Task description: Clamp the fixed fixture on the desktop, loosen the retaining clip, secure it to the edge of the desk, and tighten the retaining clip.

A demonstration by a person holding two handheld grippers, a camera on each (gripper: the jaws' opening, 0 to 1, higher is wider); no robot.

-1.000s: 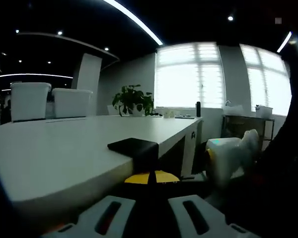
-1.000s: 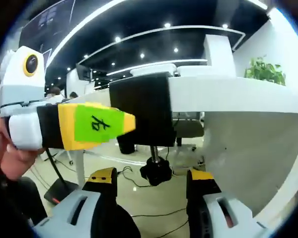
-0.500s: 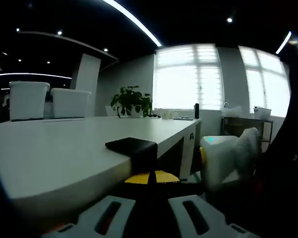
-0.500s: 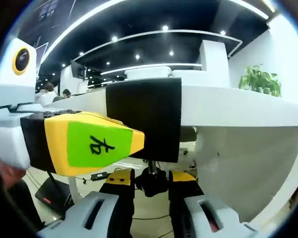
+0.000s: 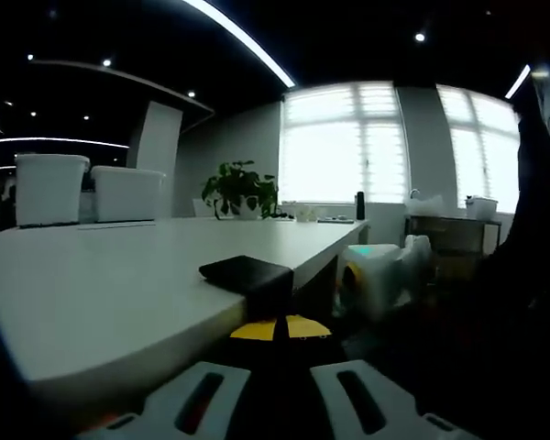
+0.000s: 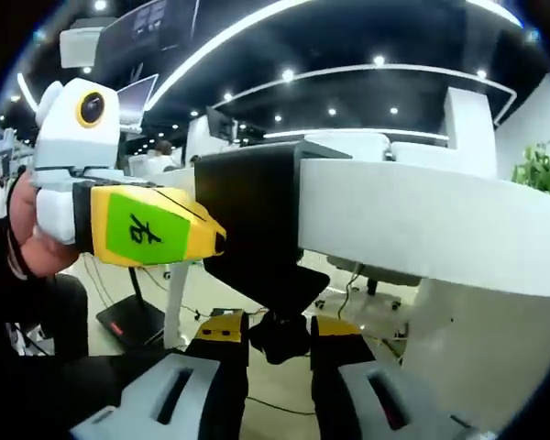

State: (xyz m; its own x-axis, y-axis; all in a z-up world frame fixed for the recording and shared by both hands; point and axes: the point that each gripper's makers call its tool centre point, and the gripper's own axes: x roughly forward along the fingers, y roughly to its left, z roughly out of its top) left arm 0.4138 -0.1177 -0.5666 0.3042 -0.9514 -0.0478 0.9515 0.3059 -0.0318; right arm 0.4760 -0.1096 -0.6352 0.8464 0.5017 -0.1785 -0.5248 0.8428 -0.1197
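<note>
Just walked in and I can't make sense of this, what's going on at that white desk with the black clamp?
A person is fitting a black clamp fixture onto the edge of a white desk. The left gripper, yellow-tipped with a green label, holds the clamp's side. The right gripper is closed on the black screw knob beneath the desk, apparently to turn it. In the left gripper view, the clamp's top plate lies on the desktop.

I am holding my right hand-held gripper [image 6: 279, 341] with its yellow-tipped jaws drawn close together, pinching a black knob between them. My left hand-held gripper [image 6: 215, 240] is reaching in from the left of the right one, its yellow nose level, with my left hand [image 6: 32, 229] wrapped behind it. In the left gripper view, its jaws are meeting.
</note>
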